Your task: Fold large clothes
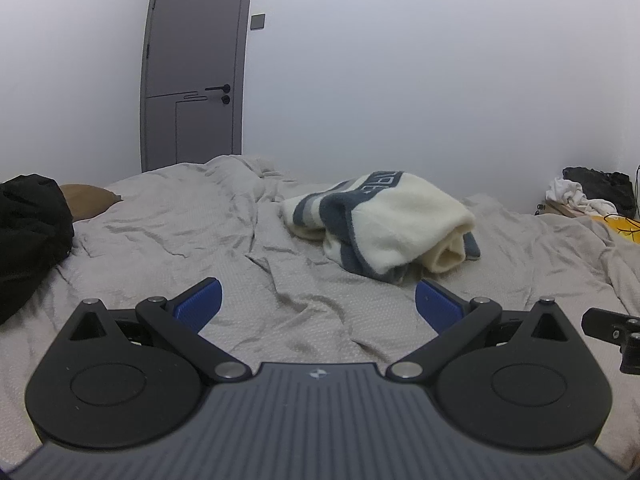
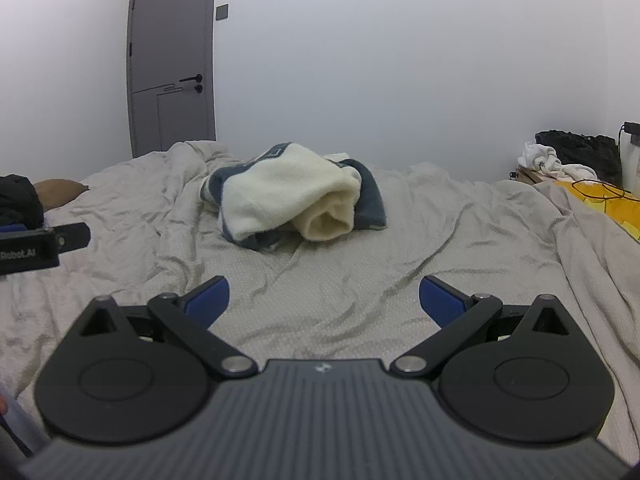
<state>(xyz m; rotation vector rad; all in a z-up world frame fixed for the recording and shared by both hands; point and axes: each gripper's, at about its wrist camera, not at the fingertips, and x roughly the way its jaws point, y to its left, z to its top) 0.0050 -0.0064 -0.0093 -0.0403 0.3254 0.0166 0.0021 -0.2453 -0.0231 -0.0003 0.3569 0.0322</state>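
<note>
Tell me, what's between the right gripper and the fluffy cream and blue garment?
Only wrinkled grey bedsheet. In the right wrist view, nothing else lies between the open right gripper and the fluffy garment.

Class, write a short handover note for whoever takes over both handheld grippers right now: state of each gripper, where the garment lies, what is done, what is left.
Left gripper: open, empty, hovering over the bed short of the garment.
Right gripper: open, empty, also short of the garment.
The cream and dark blue fleece garment lies bunched in a heap on the wrinkled grey bedsheet, toward the far side, touched by neither gripper.
Done: no neat fold visible.
Left: reach it, spread it flat, then fold.
</note>
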